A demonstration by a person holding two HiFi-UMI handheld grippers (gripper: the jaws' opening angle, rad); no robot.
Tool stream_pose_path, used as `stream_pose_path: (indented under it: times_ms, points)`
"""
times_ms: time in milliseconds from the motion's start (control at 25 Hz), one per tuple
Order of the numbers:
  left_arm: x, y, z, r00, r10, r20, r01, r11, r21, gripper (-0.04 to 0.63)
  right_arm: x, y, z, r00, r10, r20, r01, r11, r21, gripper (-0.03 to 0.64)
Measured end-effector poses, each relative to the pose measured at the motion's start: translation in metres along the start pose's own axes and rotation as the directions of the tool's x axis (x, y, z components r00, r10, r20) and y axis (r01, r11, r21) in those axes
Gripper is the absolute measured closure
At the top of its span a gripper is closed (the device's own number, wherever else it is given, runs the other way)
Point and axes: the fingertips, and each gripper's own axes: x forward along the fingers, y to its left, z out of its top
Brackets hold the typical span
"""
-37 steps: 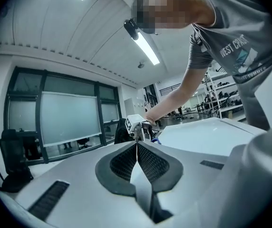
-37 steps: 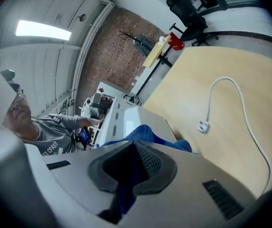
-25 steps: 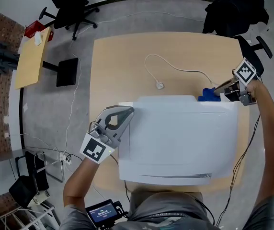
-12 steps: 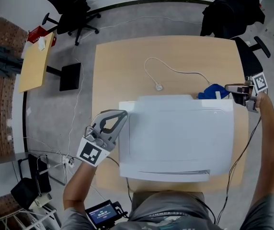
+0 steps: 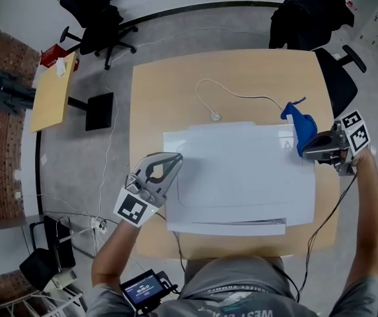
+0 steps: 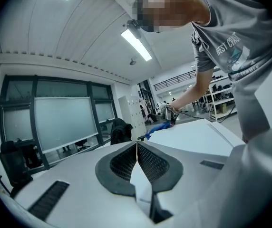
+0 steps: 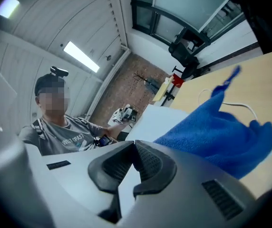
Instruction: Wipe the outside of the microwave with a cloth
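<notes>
Blue cloth (image 5: 299, 127): pinched in the fully closed fingers (image 7: 150, 164) of the right gripper (image 5: 306, 152), held at the 2 o'clock corner of the white microwave (image 5: 242, 177). Left gripper (image 5: 178, 156): fingers (image 6: 150, 164) pressed together, nothing held, placed at the microwave's 9 o'clock side. Wooden table (image 5: 169, 84) underneath. Grey shirt (image 5: 242, 299): "WEST" legible, remainder unclear.
</notes>
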Motion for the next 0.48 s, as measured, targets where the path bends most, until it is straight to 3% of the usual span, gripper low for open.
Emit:
stream_pose_path:
  times_ms: [160, 320, 480]
  points:
    - [-0.006, -0.019, 0.015, 1.0, -0.017, -0.001, 0.017, 0.999, 0.039, 0.572, 0.042, 0.031, -0.032, 0.988, -0.016, -0.156, 0.006, 0.998, -0.064, 0.591]
    - [-0.011, -0.032, 0.038, 0.999, 0.002, 0.032, -0.004, 0.998, 0.06, 0.572, 0.093, 0.056, -0.073, 0.937, -0.024, -0.35, 0.001, 0.998, -0.068, 0.591]
    - [-0.02, -0.035, 0.058, 0.997, 0.02, 0.076, -0.024, 0.998, 0.058, 0.572, 0.132, 0.075, -0.091, 0.881, -0.085, -0.466, 0.023, 0.99, -0.137, 0.591]
